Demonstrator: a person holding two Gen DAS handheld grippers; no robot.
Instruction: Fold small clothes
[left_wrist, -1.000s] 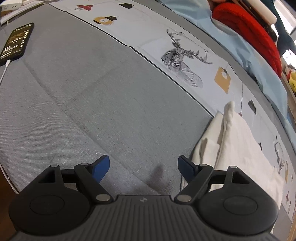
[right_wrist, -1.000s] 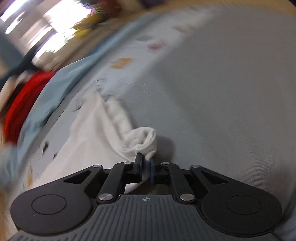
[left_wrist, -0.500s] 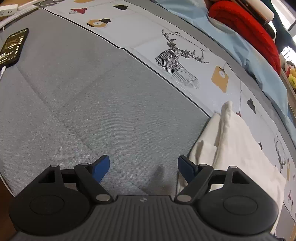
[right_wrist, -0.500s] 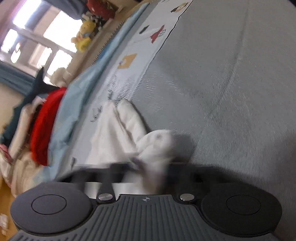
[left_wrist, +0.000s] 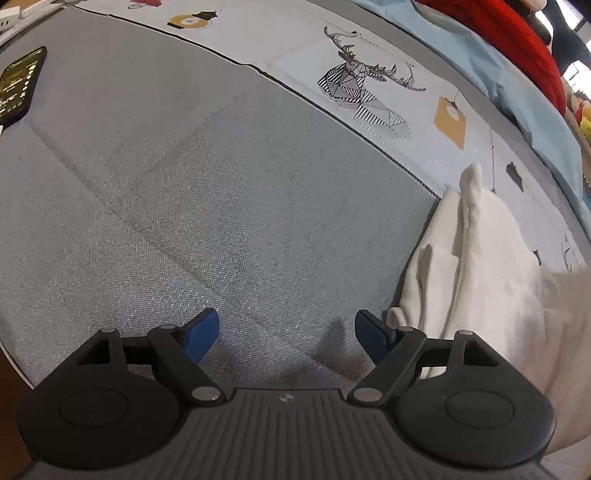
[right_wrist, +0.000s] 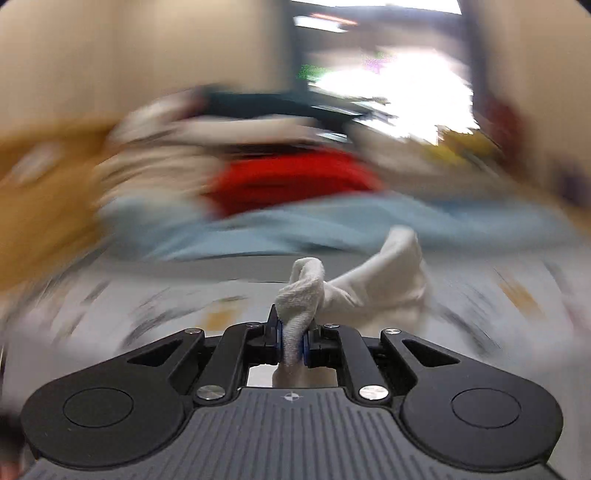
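One tool (right_wrist: 291, 341) pinching white garment (right_wrist: 373, 284).

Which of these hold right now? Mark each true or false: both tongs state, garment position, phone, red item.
1. The right tongs are shut on the white garment. True.
2. The left tongs grip the garment too. False: open, over the grey mat.
3. A phone lies at the mat's far left. True.
4. The red item lies on the white garment. False: it sits apart, beyond the light blue cloth.
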